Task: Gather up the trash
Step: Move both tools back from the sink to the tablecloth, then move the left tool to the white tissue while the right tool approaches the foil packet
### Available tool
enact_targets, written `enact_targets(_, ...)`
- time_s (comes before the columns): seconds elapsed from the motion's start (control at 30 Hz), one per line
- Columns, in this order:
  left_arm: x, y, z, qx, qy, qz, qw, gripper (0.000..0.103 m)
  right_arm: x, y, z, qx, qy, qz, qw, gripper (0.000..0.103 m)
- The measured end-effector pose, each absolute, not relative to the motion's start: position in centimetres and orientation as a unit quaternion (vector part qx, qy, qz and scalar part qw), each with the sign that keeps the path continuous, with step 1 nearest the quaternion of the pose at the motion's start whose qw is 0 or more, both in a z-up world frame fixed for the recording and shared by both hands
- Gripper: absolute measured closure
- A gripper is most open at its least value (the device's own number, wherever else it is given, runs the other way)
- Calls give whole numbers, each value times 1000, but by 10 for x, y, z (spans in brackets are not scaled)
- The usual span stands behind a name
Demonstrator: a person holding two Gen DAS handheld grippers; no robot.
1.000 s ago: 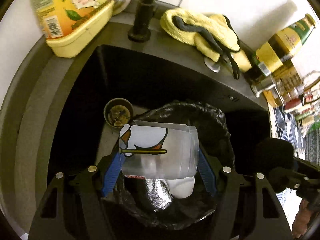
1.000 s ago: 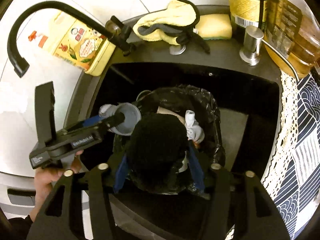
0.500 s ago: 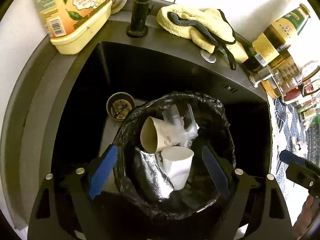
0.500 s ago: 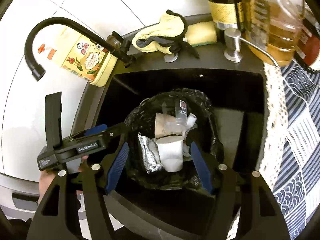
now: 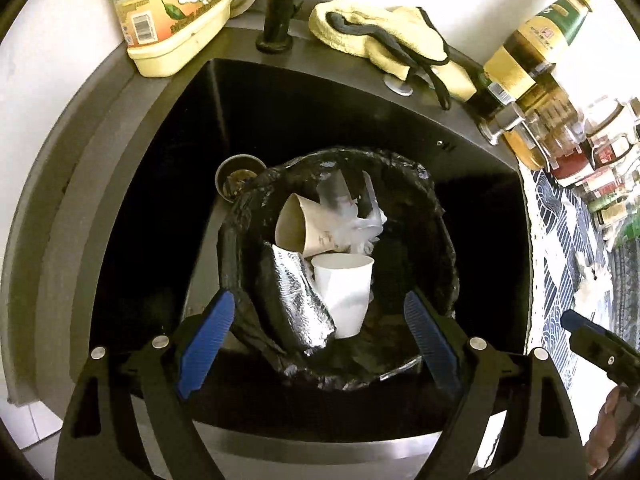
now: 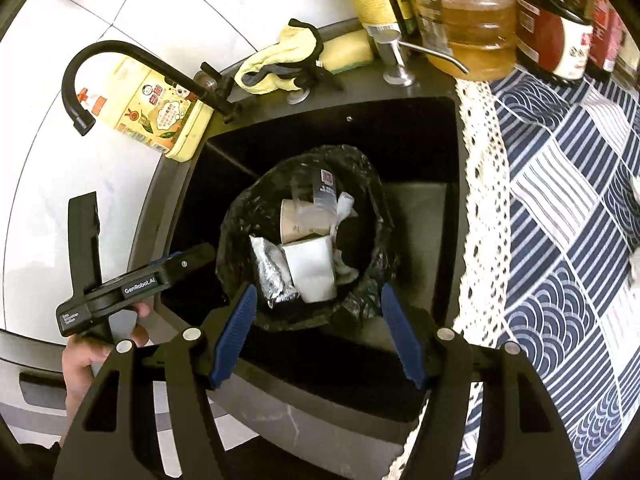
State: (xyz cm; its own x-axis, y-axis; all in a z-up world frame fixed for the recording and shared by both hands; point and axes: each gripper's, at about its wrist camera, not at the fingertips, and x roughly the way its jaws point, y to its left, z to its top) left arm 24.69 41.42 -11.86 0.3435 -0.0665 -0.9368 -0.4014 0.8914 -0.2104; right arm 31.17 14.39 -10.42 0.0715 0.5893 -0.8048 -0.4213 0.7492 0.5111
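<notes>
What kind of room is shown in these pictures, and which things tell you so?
Most likely a home kitchen. A dark sink with a black faucet sits in the counter, a dish soap bottle stands beside it, and cooking oil bottles line the back.

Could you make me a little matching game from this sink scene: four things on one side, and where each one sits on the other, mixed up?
Things:
1. white paper cup
2. yellow cloth
3. small round metal strainer
4. dish soap bottle

Places:
A. on the sink's back ledge, right of the tap's base
B. on the sink floor, just outside the black bag
C. inside the black trash bag
D. on the sink's rim, left of the tap's base

Pairs: 1-C, 2-A, 3-B, 4-D
</notes>
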Motion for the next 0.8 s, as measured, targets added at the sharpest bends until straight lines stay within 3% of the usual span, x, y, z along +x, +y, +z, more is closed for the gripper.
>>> enact_targets(0.8, 263, 345, -112, -241, 547, 40, 801, 18, 340, 0, -73, 120, 557, 226, 790, 38)
